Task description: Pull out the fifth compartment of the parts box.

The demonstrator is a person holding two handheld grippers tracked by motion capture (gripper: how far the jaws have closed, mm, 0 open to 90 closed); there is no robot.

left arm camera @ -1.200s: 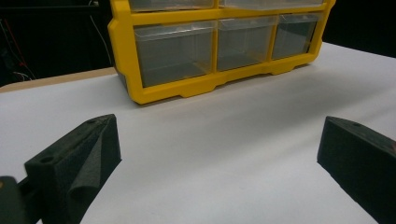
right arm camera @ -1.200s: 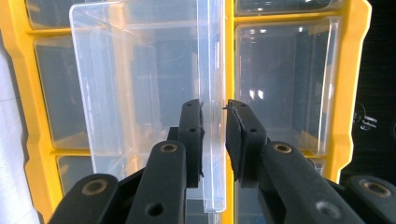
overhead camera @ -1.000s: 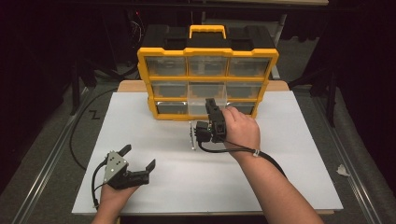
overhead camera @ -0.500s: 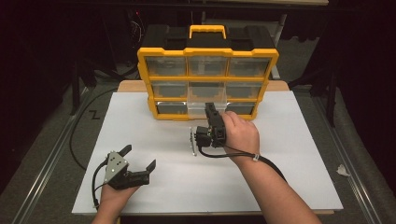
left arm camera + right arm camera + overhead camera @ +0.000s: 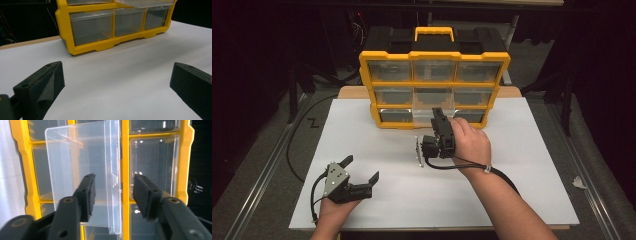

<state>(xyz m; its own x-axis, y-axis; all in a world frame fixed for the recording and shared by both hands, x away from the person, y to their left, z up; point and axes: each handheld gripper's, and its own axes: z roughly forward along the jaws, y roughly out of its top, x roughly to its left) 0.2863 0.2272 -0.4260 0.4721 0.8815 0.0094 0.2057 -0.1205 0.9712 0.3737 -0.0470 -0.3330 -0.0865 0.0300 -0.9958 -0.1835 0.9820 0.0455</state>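
A white board (image 5: 522, 165) covers the table in front of me, and at its far edge stands the yellow drawer organizer (image 5: 434, 85) with its black top and yellow handle, three rows of clear drawers facing me. In my left gripper view the cabinet's bottom row sits ahead across bare white surface, its yellow frame resting on the board. One clear drawer (image 5: 82, 167) in the bottom row's middle is pulled partway out toward me; in the high view it shows as a pale box jutting from the frame, just in front of my right hand (image 5: 469, 142). My right gripper (image 5: 113, 195) is turned on its side and reaches at that drawer: its two black fingers (image 5: 86, 192) stand apart on either side of the drawer's front lip, with a gap showing between the lip and each pad, so they are parted and not pressing it. My left gripper (image 5: 362, 175) rests low on the near left part of the board, well apart from the cabinet, its fingers (image 5: 42, 87) spread wide with nothing between them.
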